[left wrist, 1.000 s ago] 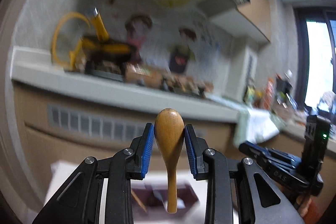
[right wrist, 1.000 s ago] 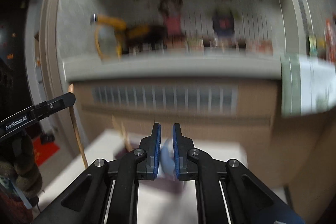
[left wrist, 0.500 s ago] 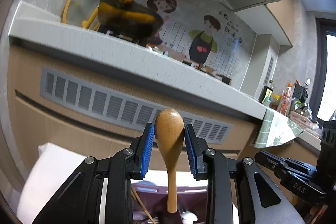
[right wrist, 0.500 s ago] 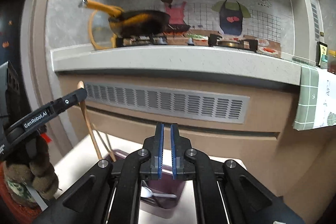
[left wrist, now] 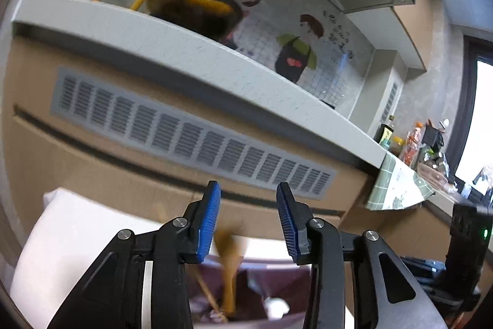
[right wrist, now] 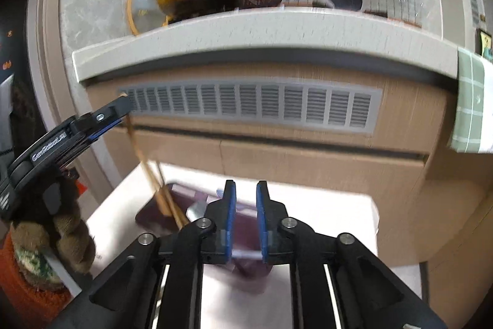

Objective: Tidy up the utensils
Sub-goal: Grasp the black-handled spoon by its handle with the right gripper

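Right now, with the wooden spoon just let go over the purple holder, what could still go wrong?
1. The wooden spoon is blurred and leaning between the left gripper's just-opened jaws; it may tip against a pad or out of the purple holder.
2. The right gripper, jaws just parting, hangs close above the holder and could knock it.
3. The chopsticks lean steeply and could be bumped on withdrawal.

White lettering on the side of the left gripper (right wrist: pixel 66 141) reads roughly "GenRobot.AI", blurred but legible in the right wrist view. Dark handwritten characters sit on the wall mural (left wrist: pixel 337 34) beside the aproned cartoon figure, too smeared to make out.
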Tool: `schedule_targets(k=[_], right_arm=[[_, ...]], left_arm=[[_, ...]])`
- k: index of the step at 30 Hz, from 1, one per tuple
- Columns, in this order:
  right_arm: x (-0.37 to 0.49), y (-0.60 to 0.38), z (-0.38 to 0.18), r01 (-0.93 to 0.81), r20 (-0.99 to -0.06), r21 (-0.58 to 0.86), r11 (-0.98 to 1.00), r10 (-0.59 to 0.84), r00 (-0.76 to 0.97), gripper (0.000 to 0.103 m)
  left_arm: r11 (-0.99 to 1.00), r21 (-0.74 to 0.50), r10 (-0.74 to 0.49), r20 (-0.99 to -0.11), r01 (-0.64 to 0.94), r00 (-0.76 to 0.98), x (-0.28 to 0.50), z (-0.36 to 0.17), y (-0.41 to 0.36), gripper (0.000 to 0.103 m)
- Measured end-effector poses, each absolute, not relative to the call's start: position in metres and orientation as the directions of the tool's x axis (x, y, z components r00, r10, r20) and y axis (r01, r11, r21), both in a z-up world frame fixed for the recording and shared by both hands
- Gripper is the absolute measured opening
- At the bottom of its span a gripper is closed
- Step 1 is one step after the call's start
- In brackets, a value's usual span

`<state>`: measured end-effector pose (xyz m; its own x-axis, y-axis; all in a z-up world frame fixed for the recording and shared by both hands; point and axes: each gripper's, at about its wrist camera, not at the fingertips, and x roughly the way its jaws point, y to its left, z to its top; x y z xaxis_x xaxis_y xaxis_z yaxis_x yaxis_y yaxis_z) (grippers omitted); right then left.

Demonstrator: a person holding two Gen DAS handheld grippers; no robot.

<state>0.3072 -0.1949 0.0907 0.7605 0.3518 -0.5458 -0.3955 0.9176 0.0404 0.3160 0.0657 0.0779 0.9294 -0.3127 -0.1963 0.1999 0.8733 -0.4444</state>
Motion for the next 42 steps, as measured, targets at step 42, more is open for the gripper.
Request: schedule_targets(k=[42], right_arm=[[0.223,-0.201,-0.067,-0.306,-0.845,0.024,0.952,0.183,0.503,0.02]], left_arm=[[0.95,-0.265,-0.307,-0.699,0.165,0.646,0.186,-0.055,0.05,0.045]])
